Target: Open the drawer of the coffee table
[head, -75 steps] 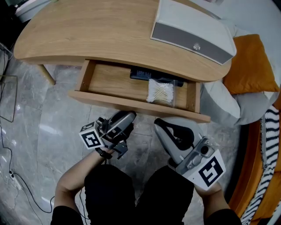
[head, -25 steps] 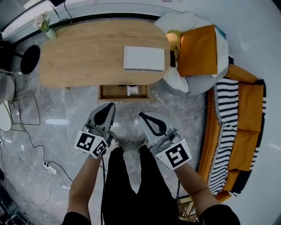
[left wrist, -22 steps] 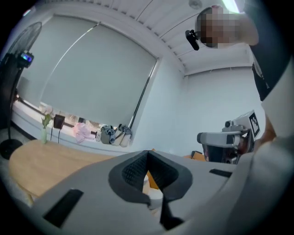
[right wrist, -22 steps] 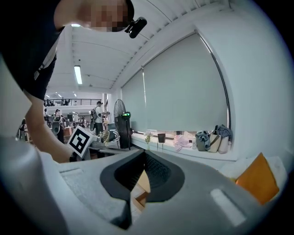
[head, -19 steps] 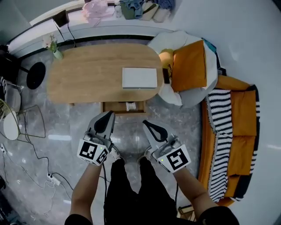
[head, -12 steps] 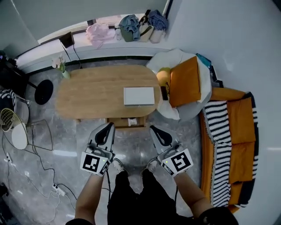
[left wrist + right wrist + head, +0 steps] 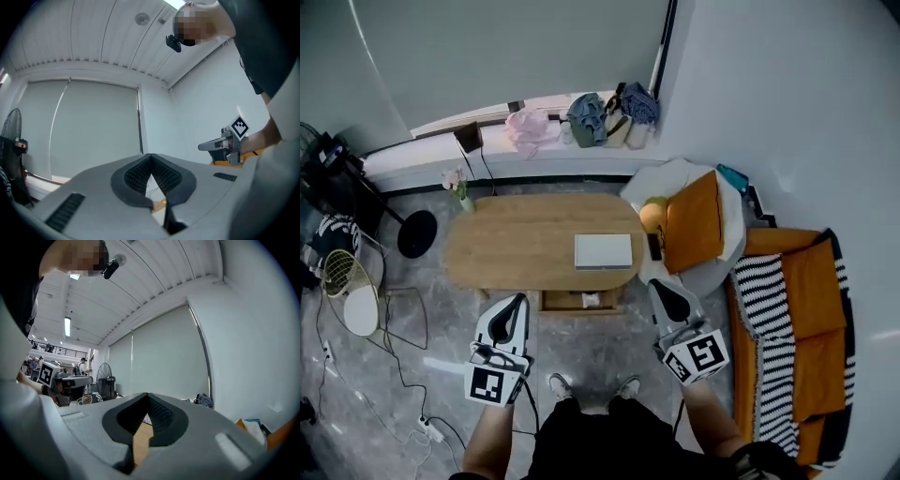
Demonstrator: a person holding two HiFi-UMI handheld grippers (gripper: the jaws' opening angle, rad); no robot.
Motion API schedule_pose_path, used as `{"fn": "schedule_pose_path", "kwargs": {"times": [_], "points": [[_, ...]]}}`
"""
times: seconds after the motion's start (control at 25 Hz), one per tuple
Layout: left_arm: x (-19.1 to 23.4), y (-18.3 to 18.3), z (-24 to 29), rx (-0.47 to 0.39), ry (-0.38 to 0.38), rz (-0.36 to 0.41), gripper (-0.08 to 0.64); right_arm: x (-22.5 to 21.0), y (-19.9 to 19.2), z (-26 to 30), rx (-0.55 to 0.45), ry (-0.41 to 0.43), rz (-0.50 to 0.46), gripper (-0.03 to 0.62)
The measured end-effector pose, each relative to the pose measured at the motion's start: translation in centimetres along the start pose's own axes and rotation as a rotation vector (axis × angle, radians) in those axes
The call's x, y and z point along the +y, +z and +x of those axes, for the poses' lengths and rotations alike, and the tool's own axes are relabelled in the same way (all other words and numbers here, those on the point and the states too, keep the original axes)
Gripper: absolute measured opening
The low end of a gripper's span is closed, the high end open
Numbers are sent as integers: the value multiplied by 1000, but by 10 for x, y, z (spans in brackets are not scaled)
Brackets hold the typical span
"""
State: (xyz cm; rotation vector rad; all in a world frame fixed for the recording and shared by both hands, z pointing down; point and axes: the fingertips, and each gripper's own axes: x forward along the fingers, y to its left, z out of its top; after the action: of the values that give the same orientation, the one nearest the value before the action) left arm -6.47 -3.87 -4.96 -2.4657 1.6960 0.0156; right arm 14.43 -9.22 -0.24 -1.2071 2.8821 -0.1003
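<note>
The oval wooden coffee table stands far below in the head view. Its drawer is pulled out at the near edge, with small items inside. My left gripper hangs well above the floor, left of the drawer, shut and holding nothing. My right gripper is to the drawer's right, also shut and empty. In the left gripper view the jaws meet at their tips and face a window blind. The right gripper view shows its jaws closed the same way, with a strip of table wood below them.
A white box lies on the table. An orange cushion on a grey seat and a striped sofa stand to the right. A vase, a black stand and cables are on the left.
The head view has climbed, so the table and open drawer look smaller and farther off. Both grippers rose with it, still shut, and spread a little apart.
</note>
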Motion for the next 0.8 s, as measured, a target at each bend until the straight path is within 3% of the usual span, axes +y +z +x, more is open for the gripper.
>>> {"fn": "schedule_pose_path", "kwargs": {"times": [0.36, 0.8], "points": [[5, 23, -43, -17, 125, 4, 8, -24, 40, -36, -58, -77, -51, 5], [6, 41, -51, -48, 142, 30, 8, -22, 58, -46, -88, -95, -89, 5]]}}
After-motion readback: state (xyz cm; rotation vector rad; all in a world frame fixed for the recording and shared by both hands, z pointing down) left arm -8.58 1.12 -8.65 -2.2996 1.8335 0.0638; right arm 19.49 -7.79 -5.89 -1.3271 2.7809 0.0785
